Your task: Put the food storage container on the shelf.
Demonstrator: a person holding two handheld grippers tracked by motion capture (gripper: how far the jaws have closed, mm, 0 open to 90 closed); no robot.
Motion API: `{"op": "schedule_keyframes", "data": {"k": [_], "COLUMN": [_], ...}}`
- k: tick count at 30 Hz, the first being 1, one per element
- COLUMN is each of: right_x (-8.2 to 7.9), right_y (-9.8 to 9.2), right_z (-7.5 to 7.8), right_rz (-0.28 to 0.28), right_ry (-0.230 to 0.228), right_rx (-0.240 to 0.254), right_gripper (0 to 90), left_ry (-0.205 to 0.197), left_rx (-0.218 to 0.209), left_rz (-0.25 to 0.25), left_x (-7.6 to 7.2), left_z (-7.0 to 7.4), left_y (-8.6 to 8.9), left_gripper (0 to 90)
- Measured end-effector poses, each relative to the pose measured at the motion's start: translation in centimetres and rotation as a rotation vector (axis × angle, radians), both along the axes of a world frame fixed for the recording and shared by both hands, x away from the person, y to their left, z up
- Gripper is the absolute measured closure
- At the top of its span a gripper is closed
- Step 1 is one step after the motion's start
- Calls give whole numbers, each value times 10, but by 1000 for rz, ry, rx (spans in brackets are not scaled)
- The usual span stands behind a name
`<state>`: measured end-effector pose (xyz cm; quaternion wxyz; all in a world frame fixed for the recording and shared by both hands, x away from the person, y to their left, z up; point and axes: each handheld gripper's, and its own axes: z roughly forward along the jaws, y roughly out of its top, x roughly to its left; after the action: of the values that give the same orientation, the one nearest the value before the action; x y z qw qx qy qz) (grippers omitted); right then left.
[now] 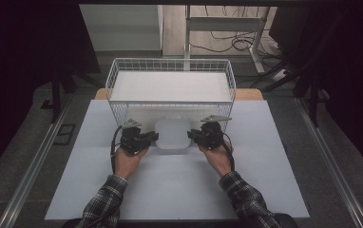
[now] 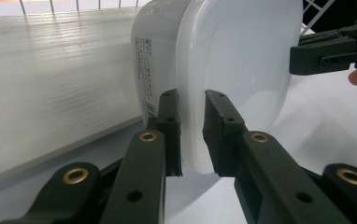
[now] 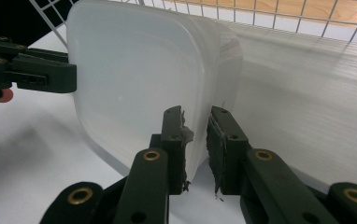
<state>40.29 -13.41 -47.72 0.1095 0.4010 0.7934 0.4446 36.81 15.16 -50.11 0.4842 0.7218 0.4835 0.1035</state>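
High view: a white lidded container (image 1: 172, 134) sits at the centre of the frame, on the white table sheet (image 1: 179, 185) and just in front of the white wire basket (image 1: 115, 76), whose near wall stands directly behind it. The left gripper (image 1: 151, 137) meets the container's left edge; the right gripper (image 1: 192, 136) meets its right edge. Each gripper is carried by a hand with a plaid sleeve entering from the bottom of the frame.

Left gripper view: the jaws stand narrowly apart and clamp the container's rim (image 2: 193, 135) at lower centre, one pad on each face. A printed label (image 2: 146, 70) runs along the container's side wall. The other gripper appears at the upper right edge.

Right gripper view: the jaws are likewise nearly together, pinching the rim (image 3: 196, 135) at lower centre. The opposite gripper shows at the upper left, against the container's far edge. Basket wire crosses the top of the frame.
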Motion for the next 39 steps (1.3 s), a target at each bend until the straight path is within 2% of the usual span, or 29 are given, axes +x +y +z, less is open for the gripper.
{"op": "schedule_keyframes", "data": {"k": [2,7,12,14,17,20,24,28,31,33,37,39], "right_x": [3,7,10,12,15,18,23,28,30,30,28,24], "right_y": [0,0,7,7,7,8,10,13,15,15,9,6], "right_z": [0,1,1,1,0,0,2,2,4,7,12,14], "right_rz": [8,19,2,1,-10,-38,-64,-91,-93,-88,-68,-46], "right_ry": [5,-11,-49,-46,-51,-70,-81,-89,-108,-116,-113,-107], "right_rx": [16,12,-28,-18,-18,-17,-18,-15,-35,-40,-19,-11], "right_gripper": [763,739,678,671,628,606,595,596,625,637,670,698], "left_ry": [0,-27,-50,-52,-91,-111,-119,-131,-145,-156,-155,-155], "left_rx": [-18,-26,-3,-5,37,76,72,80,98,82,49,56], "left_rz": [-3,-2,14,13,34,50,72,93,92,87,71,50], "left_x": [2,5,9,11,12,15,22,28,29,28,23,18], "left_z": [-1,-3,-3,-2,0,4,5,6,7,10,15,16], "left_y": [2,2,-3,-2,-5,-9,-9,-10,-11,-9,-8,-8], "left_gripper": [767,750,705,699,689,693,661,637,605,588,562,541]}}
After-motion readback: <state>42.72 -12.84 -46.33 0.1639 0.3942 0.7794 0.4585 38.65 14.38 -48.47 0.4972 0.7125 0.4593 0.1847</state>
